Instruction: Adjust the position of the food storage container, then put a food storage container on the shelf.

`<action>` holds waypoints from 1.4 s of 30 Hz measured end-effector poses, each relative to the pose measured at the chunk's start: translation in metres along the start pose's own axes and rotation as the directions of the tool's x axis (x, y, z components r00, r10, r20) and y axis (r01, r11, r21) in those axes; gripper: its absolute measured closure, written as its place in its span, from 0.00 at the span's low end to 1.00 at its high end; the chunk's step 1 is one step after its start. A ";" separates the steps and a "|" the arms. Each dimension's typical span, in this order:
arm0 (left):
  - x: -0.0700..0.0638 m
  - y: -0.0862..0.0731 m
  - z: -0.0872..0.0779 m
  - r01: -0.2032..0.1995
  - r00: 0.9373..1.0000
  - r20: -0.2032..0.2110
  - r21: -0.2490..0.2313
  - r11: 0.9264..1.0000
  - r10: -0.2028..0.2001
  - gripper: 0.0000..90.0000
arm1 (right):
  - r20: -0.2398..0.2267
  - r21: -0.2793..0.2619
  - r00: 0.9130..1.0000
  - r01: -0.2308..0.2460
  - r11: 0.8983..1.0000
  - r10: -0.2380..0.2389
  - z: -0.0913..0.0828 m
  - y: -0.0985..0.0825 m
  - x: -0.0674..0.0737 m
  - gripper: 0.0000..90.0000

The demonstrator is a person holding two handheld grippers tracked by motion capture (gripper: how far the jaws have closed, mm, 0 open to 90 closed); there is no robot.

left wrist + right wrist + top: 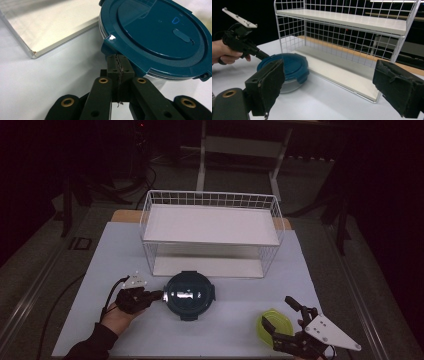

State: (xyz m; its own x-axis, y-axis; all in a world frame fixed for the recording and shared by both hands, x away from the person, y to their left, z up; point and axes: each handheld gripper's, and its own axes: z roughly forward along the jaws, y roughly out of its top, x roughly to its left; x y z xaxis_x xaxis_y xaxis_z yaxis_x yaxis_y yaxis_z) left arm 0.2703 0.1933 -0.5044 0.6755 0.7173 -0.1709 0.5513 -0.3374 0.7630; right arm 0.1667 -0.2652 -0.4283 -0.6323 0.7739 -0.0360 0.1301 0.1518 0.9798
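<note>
The left gripper, jaws closed with nothing between, touches the blue-lidded container at its lid latch just ahead. The container looks rigid, smooth, probably slippery; its protruding latch tabs offer the best hold. The right gripper stands wide and empty.

One round teal-lidded container touching the left claw; one yellow-green lid just beside the right claw; one two-shelf white wire rack beyond both.

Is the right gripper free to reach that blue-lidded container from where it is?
Probably yes: the right gripper is open, and bare table lies between it and the container.
</note>
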 end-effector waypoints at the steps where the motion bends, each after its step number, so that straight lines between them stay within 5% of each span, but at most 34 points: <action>1: 0.000 0.000 0.000 -0.003 1.000 -0.001 -0.001 1.000 0.003 0.99 | 0.001 -0.003 1.000 -0.004 1.000 0.004 0.000 0.000 0.000 0.11; 9: 0.000 0.001 -0.005 0.004 1.000 0.012 -0.020 1.000 -0.004 0.97 | 0.023 -0.007 0.999 0.024 1.000 -0.024 0.000 -0.001 0.003 0.12; 14: 0.000 0.004 -0.017 0.030 0.997 0.072 -0.064 0.997 -0.025 0.63 | 0.025 -0.001 0.999 0.042 0.999 -0.042 0.001 0.000 0.004 0.12; 15: -0.002 0.005 -0.023 0.032 0.996 0.085 -0.086 0.996 -0.024 0.63 | 0.032 0.004 0.998 0.056 0.998 -0.056 0.002 0.000 0.005 0.12; 16: -0.004 0.007 -0.028 0.036 0.993 0.114 -0.103 0.994 -0.025 0.47 | 0.030 0.005 0.997 0.068 0.998 -0.069 0.004 0.000 0.006 0.11; 20: -0.011 0.011 -0.038 0.016 0.990 0.139 -0.118 0.993 0.001 0.15 | 0.023 0.009 0.996 0.088 0.996 -0.088 0.006 0.003 0.009 0.12; 23: -0.016 0.013 -0.047 0.008 0.989 0.148 -0.163 0.987 0.016 0.09 | 0.015 0.007 0.996 0.093 0.996 -0.093 0.008 0.006 0.011 0.14; 27: -0.021 0.020 -0.052 0.010 0.986 0.164 -0.200 0.980 0.024 0.05 | -0.057 0.028 0.998 0.030 0.999 -0.029 0.016 0.012 0.010 0.17; 31: -0.023 0.026 -0.055 0.026 0.985 0.172 -0.231 0.973 0.015 0.02 | -0.047 0.044 0.998 0.051 0.998 -0.049 0.026 0.021 0.016 0.16; 36: -0.023 0.031 -0.052 0.020 0.984 0.176 -0.234 0.972 0.022 0.02 | -0.047 0.099 0.998 0.045 0.994 -0.041 0.042 0.036 0.022 0.16; 39: -0.020 0.034 -0.049 0.031 0.983 0.181 -0.220 0.975 0.009 0.02 | -0.106 0.139 0.993 -0.029 0.990 0.044 0.059 0.042 0.021 0.16; 42: -0.015 0.036 -0.046 0.078 0.979 0.198 -0.191 0.978 -0.040 0.03 | -0.147 0.165 0.987 -0.045 0.985 0.069 0.077 0.045 0.022 0.16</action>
State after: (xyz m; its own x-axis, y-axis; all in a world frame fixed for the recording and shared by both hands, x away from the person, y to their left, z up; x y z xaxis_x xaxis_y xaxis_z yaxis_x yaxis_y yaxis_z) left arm 0.2580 0.1985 -0.4461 0.7367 0.5951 -0.3212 0.4987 -0.1572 0.8524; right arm 0.2175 -0.1942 -0.4000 -0.7272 0.6837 0.0612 0.2822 0.2164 0.9346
